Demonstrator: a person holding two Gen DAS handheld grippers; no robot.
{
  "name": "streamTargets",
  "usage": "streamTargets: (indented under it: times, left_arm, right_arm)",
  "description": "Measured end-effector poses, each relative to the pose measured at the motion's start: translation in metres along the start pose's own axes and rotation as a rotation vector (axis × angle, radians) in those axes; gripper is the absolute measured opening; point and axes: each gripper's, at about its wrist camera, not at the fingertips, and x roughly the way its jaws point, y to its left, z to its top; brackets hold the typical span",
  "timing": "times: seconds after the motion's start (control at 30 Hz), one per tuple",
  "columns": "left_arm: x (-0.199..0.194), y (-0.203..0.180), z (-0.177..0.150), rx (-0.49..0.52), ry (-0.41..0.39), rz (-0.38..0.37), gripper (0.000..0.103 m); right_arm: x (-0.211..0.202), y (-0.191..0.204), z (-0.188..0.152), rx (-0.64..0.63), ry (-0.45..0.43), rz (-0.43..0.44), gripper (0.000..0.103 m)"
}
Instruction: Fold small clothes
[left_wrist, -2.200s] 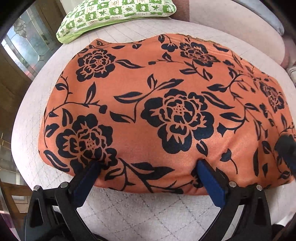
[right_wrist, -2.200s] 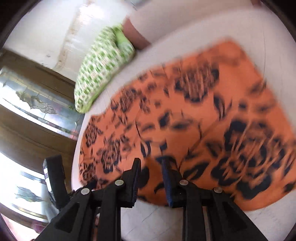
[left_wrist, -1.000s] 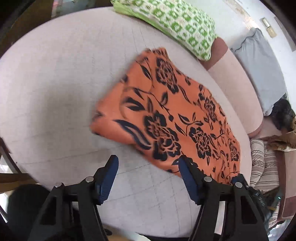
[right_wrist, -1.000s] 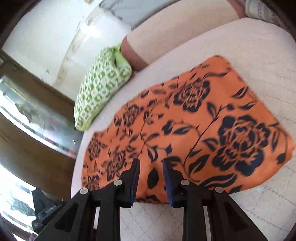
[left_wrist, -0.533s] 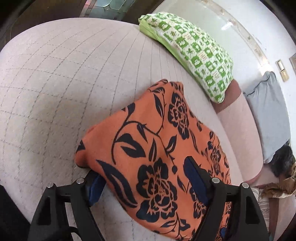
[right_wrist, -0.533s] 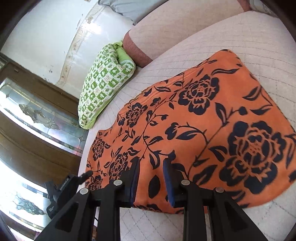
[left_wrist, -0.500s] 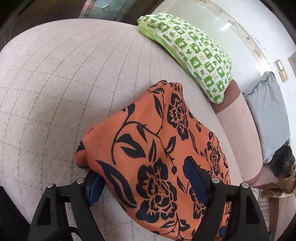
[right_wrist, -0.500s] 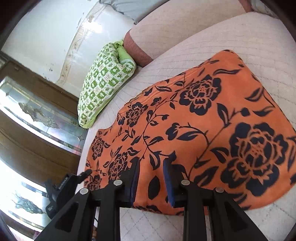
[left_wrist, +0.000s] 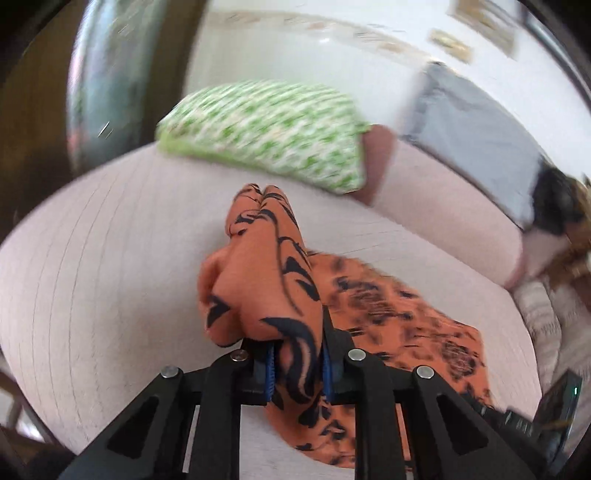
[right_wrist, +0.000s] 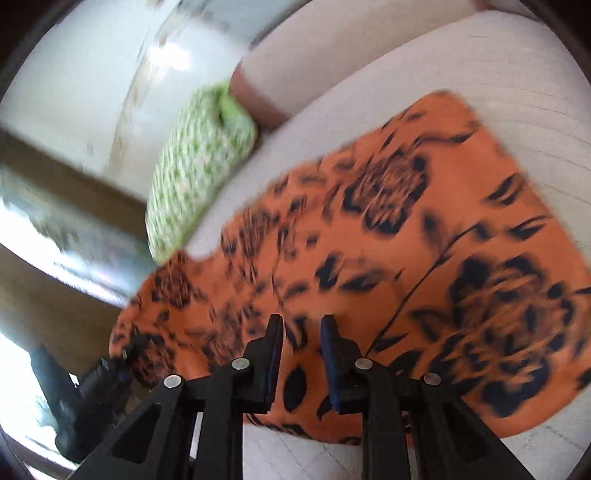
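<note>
An orange cloth with black flowers (right_wrist: 406, 251) lies folded on a pale quilted cushion (right_wrist: 509, 81). My left gripper (left_wrist: 297, 365) is shut on the cloth's left end (left_wrist: 266, 280) and holds it bunched and raised off the cushion. The rest of the cloth (left_wrist: 406, 325) trails to the right. My right gripper (right_wrist: 301, 345) is at the cloth's near edge, its jaws close together with a narrow gap; cloth shows in the gap. The left gripper also shows in the right wrist view (right_wrist: 125, 354) at the cloth's left end.
A green and white checked pillow (left_wrist: 266, 133) lies at the back of the cushion. A pink sofa back (left_wrist: 450, 210) with a grey cushion (left_wrist: 472, 136) runs behind it. Dark wood and glass panels (right_wrist: 55, 236) stand to the left.
My left gripper has shut on the cloth's left end and lifted it; it was open around it before. The right gripper has stayed at the near edge; both views are blurred.
</note>
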Motion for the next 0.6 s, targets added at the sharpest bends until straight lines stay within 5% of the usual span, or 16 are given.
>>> streamTargets:
  times: [0.23, 0.37, 0.43, 0.5, 0.57, 0.6]
  left_arm:
    - [-0.019, -0.122, -0.02, 0.262, 0.002, -0.148, 0.019]
    - [-0.002, -0.187, -0.06, 0.407, 0.111, -0.227, 0.024]
    - [0.005, -0.199, -0.073, 0.42, 0.226, -0.321, 0.029]
    - [-0.004, -0.194, -0.073, 0.408, 0.244, -0.428, 0.038]
    - [-0.024, -0.183, -0.066, 0.445, 0.164, -0.447, 0.061]
    - [-0.034, -0.172, -0.059, 0.456, 0.1, -0.427, 0.07]
  right_arm:
    - [-0.067, -0.042, 0.021, 0.138, -0.182, 0.129, 0.022]
    - [-0.093, -0.084, 0.027, 0.265, -0.226, 0.207, 0.026]
    - [-0.101, -0.104, 0.028, 0.331, -0.223, 0.263, 0.026]
    - [-0.105, -0.115, 0.029, 0.368, -0.221, 0.293, 0.028]
    - [-0.106, -0.121, 0.033, 0.39, -0.2, 0.311, 0.045]
    - [-0.104, -0.123, 0.033, 0.406, -0.191, 0.321, 0.074]
